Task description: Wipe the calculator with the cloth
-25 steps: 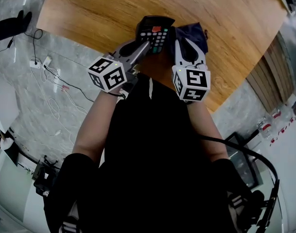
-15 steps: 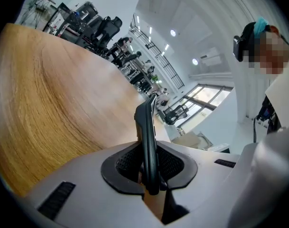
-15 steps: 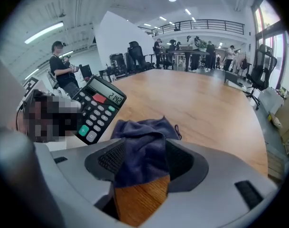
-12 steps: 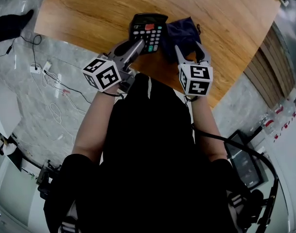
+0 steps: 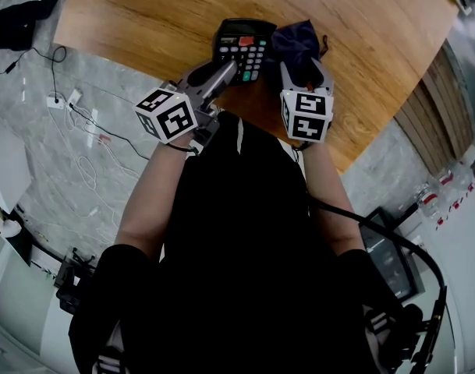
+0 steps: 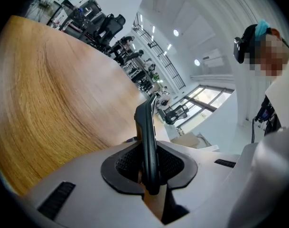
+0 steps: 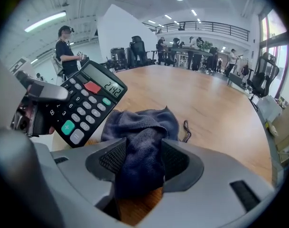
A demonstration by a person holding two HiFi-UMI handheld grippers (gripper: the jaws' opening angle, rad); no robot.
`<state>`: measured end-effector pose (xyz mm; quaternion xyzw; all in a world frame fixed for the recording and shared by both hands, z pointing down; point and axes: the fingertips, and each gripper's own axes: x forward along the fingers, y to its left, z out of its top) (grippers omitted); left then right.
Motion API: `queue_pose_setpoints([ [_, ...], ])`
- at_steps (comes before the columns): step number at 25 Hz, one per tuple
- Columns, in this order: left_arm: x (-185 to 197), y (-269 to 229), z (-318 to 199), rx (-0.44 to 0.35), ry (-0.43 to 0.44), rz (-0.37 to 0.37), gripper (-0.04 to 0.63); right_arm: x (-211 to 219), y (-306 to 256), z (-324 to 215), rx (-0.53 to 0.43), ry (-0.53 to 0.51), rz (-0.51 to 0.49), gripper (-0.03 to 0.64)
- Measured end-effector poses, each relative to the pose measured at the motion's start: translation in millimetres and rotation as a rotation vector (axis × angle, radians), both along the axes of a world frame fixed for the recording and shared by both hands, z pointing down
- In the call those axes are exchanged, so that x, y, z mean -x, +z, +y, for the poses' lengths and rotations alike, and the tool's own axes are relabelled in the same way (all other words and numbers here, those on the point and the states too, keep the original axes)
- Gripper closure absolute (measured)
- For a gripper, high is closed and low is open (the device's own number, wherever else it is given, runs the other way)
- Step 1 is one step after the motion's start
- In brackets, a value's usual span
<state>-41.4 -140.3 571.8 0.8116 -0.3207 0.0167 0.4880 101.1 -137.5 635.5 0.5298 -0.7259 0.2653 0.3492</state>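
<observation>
A black calculator (image 5: 241, 47) with a red key is held tilted above the wooden table (image 5: 143, 22), and my left gripper (image 5: 224, 70) is shut on its near edge. It shows edge-on between the pads in the left gripper view (image 6: 146, 141), and its keys and display face the right gripper view (image 7: 85, 103). A dark blue cloth (image 5: 295, 41) lies crumpled on the table just right of the calculator. My right gripper (image 5: 303, 70) is down over it with jaws wide apart. A fold of the cloth (image 7: 139, 146) lies loosely between them.
The table's curved near edge (image 5: 128, 65) runs just under both grippers. White cables and a power strip (image 5: 62, 100) lie on the grey floor at the left. A person (image 7: 66, 49) and office chairs stand far behind the table.
My right gripper's jaws have spread wide and it has sunk onto the cloth. The left gripper and the calculator have kept still.
</observation>
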Motion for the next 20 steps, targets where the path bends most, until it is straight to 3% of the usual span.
queue_pose_setpoints([
  [2, -1.1, 0.4, -1.4, -0.005, -0.004, -0.003, 0.522, 4.3, 0.3, -0.8, -0.003, -0.018, 0.016, 0.425],
  [3, -1.4, -0.3, -2.3, -0.011, -0.006, -0.006, 0.522, 7.0, -0.2, -1.1, -0.008, -0.028, 0.029, 0.520],
  [4, -1.5, -2.0, -3.0, -0.016, -0.007, -0.010, 0.522, 9.5, -1.1, -1.1, -0.014, -0.036, 0.039, 0.541],
  [7, -1.2, -12.0, -1.5, -0.012, -0.022, 0.006, 0.522, 6.6, -7.8, 1.9, -0.019, -0.021, 0.042, 0.549],
  [11, 0.7, -41.2, 0.1, 0.025, -0.072, 0.113, 0.522, -0.9, -61.7, -4.3, -0.117, 0.006, 0.028, 0.552],
  [16, -0.3, -85.5, -20.4, -0.033, -0.093, 0.184, 0.522, 1.5, -161.2, -41.6, -0.322, 0.012, -0.042, 0.552],
  [20, -6.3, -124.1, -30.9, -0.104, -0.072, 0.205, 0.522, 19.2, -226.2, -54.9, -0.433, -0.034, -0.099, 0.552],
])
